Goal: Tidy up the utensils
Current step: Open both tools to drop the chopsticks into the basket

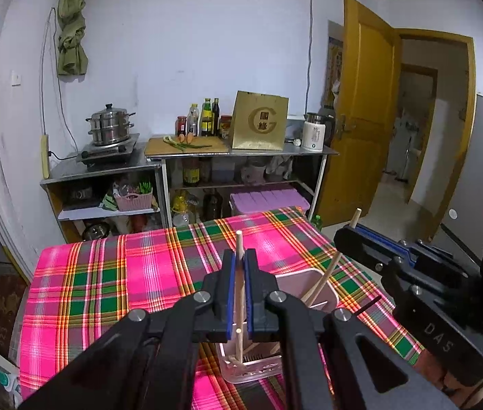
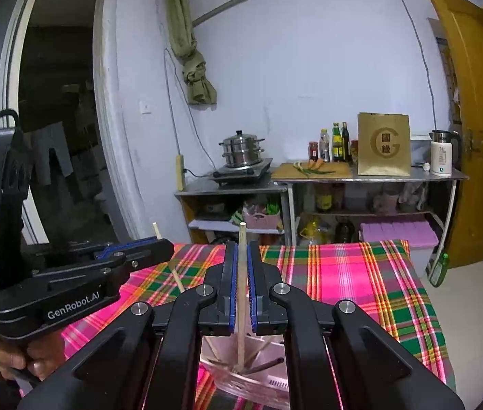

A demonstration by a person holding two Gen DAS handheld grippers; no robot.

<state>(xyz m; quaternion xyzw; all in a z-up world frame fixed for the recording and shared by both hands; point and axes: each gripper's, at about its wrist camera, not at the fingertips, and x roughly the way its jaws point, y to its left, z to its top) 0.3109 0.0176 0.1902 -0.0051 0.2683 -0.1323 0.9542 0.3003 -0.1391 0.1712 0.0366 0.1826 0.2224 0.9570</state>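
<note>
Lowering two chopsticks, I keep the left gripper [image 1: 239,294] clenched on one chopstick [image 1: 239,249] and the right gripper [image 2: 241,294] on another chopstick [image 2: 241,273], over the pink holder [image 1: 323,294] at 6 o'clock, already holding several; neither is dropped yet.

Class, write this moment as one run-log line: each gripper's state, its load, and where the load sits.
left gripper: shut on chopstick | right gripper: shut on second chopstick | both tips in pink holder on plaid tablecloth
</note>
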